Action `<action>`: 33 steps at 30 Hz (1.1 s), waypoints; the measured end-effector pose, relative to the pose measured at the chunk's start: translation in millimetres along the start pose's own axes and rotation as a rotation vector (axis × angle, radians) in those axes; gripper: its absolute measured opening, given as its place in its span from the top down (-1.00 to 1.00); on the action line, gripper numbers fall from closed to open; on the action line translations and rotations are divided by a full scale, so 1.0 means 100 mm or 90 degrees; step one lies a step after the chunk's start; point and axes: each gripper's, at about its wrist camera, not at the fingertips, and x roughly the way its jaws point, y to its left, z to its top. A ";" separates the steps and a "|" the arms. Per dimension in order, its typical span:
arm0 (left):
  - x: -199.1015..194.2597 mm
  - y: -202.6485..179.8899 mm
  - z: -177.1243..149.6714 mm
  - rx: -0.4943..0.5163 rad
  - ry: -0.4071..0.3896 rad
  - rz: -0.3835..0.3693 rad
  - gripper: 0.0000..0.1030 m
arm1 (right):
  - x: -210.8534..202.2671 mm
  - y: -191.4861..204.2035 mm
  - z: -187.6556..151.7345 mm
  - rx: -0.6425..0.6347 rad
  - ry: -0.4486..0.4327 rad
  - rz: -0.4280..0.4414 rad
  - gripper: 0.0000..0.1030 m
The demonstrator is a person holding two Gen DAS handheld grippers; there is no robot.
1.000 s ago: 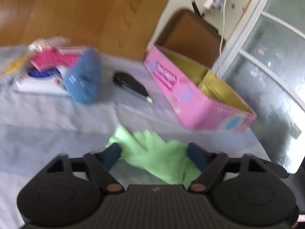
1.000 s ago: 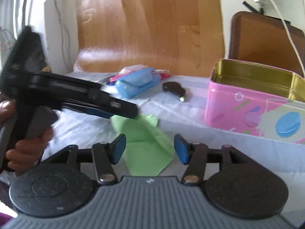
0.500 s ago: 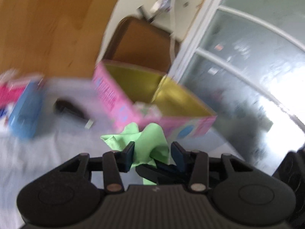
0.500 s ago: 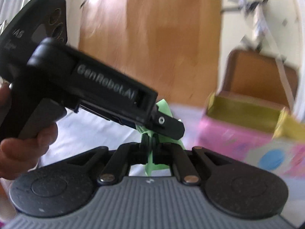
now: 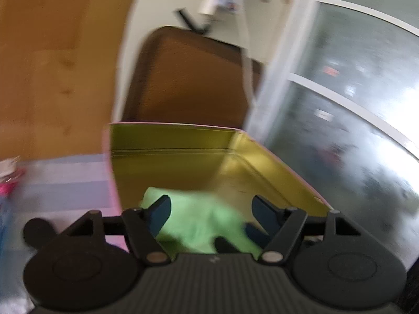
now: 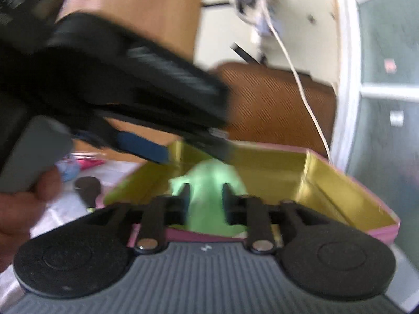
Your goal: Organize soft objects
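The cloth (image 5: pixel 201 222) is light green, plain, with no print that shows through the blur. The tin (image 5: pixel 167 138) is pink outside and shiny yellow-gold inside, with a thin pink rim. The left tool (image 5: pixel 209 212) has black arms, dark blue pads (image 5: pixel 158 212) and a grey ribbed body; the right tool (image 6: pixel 205 196) is the same black and ribbed grey, its pads too dark to tell. At 12 o'clock of the tin stands a chair back (image 6: pixel 275 104) in brown with fine diagonal ribbing. The wall board (image 5: pixel 52 65) at 10 o'clock is orange-brown wood grain. The desk cover (image 5: pixel 65 180) is pale lilac-grey. The cable (image 6: pixel 301 83) is white
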 end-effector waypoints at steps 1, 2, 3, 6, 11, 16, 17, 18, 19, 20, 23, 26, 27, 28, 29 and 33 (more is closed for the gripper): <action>0.06 0.04 0.01 -0.010 -0.007 0.044 -0.36 | -0.02 -0.05 0.00 0.019 -0.001 0.005 0.28; 0.08 0.08 0.01 -0.023 -0.011 0.071 -0.36 | -0.06 -0.08 0.00 0.031 -0.006 0.011 0.25; 0.07 0.13 0.00 -0.041 -0.013 0.076 -0.36 | -0.10 -0.10 0.00 0.039 -0.013 0.012 0.15; -0.10 0.22 -0.06 -0.060 -0.031 0.087 -0.36 | -0.21 -0.13 -0.02 0.051 -0.031 0.008 0.10; -0.58 0.30 -0.26 -0.055 -0.078 0.109 -0.46 | -0.52 -0.06 -0.05 0.060 -0.081 0.015 0.04; -1.12 0.54 -0.61 -0.063 -0.091 0.165 -0.49 | -0.87 0.25 -0.07 0.019 -0.197 0.079 -0.89; -1.21 0.63 -0.71 -0.067 -0.087 0.190 -0.49 | -0.90 0.33 -0.08 0.010 -0.207 0.119 -0.97; -1.29 0.71 -0.79 -0.073 -0.081 0.213 -0.49 | -0.91 0.44 -0.07 -0.010 -0.198 0.154 -1.00; -1.39 0.83 -0.88 -0.083 -0.074 0.240 -0.49 | -0.89 0.54 -0.05 -0.030 -0.179 0.175 -1.00; -1.46 0.93 -0.95 -0.092 -0.071 0.263 -0.49 | -0.83 0.66 -0.03 -0.047 -0.155 0.194 -1.00; -1.70 1.24 -1.13 -0.115 -0.074 0.358 -0.48 | -0.54 1.00 0.00 -0.053 -0.055 0.258 -0.98; -1.92 1.54 -1.27 -0.166 -0.103 0.442 -0.48 | -0.17 1.36 0.11 -0.033 0.021 0.286 -0.95; -2.00 1.67 -1.31 -0.223 -0.115 0.459 -0.49 | -0.04 1.49 0.16 -0.021 0.042 0.299 -0.94; -2.09 1.77 -1.32 -0.276 -0.142 0.438 -0.50 | 0.10 1.58 0.21 -0.004 0.065 0.309 -0.93; -2.18 1.84 -1.37 -0.308 -0.168 0.431 -0.50 | 0.23 1.66 0.24 0.018 0.091 0.311 -0.93; -2.34 2.00 -1.44 -0.374 -0.206 0.414 -0.51 | 0.72 1.90 0.23 0.107 0.192 0.303 -0.94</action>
